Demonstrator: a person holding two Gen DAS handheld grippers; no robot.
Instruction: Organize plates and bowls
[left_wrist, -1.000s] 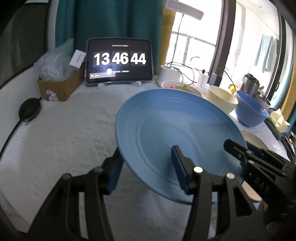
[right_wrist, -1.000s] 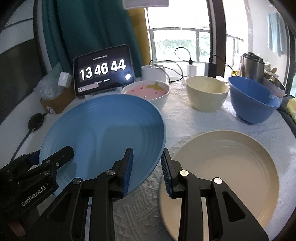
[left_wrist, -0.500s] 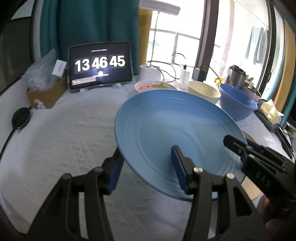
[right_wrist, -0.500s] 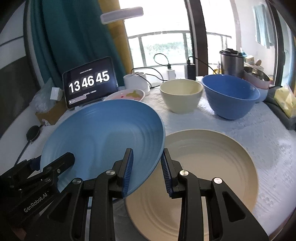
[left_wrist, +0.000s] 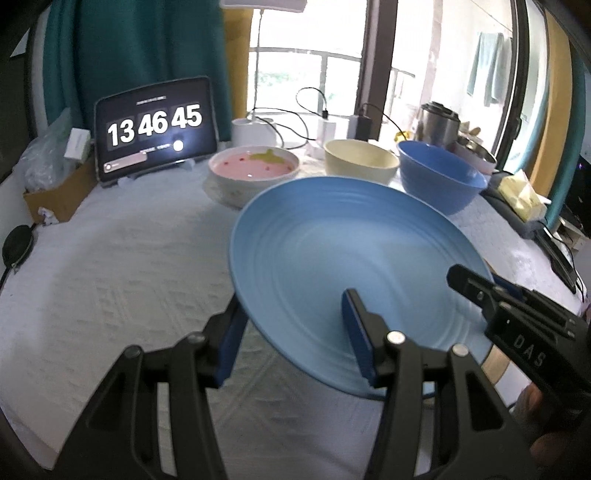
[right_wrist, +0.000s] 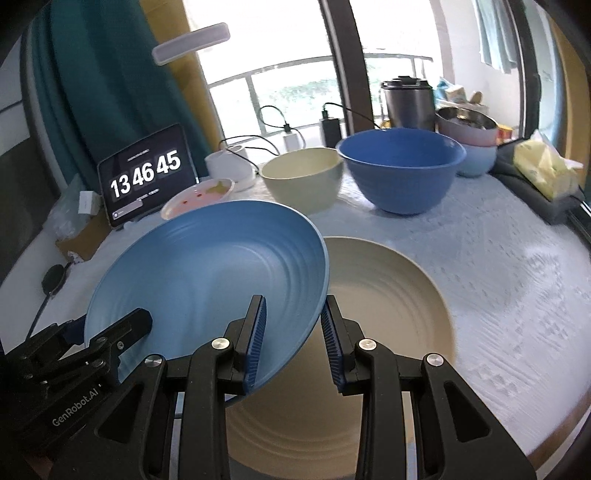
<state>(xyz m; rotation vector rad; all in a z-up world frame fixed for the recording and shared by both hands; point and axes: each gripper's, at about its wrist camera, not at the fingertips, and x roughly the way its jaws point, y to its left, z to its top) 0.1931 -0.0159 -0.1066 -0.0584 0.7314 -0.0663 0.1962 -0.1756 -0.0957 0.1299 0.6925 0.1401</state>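
The blue plate (right_wrist: 207, 280) is held tilted at centre frame above the cream plate (right_wrist: 388, 295), its rim pinched between partly spread jaws of the left gripper (left_wrist: 291, 339) and right gripper (right_wrist: 291, 332).

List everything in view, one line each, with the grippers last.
blue plate: 1, blue, held tilted above the table between both grippers
cream plate: 1, cream, flat on the cloth, partly under the blue plate
cream bowl: 1, cream, back of the table
blue bowl: 1, blue, right of the cream bowl
pink dish: 1, pink inside, in front of the tablet
tablet: 1, black, showing a clock, back left
metal pot: 1, dark steel, by the window
cardboard box: 1, brown, far left
tablecloth: 1, white, over the table
left gripper: 1, black with blue pads, shut on the plate's near rim
right gripper: 1, black with blue pads, shut on the plate's right rim
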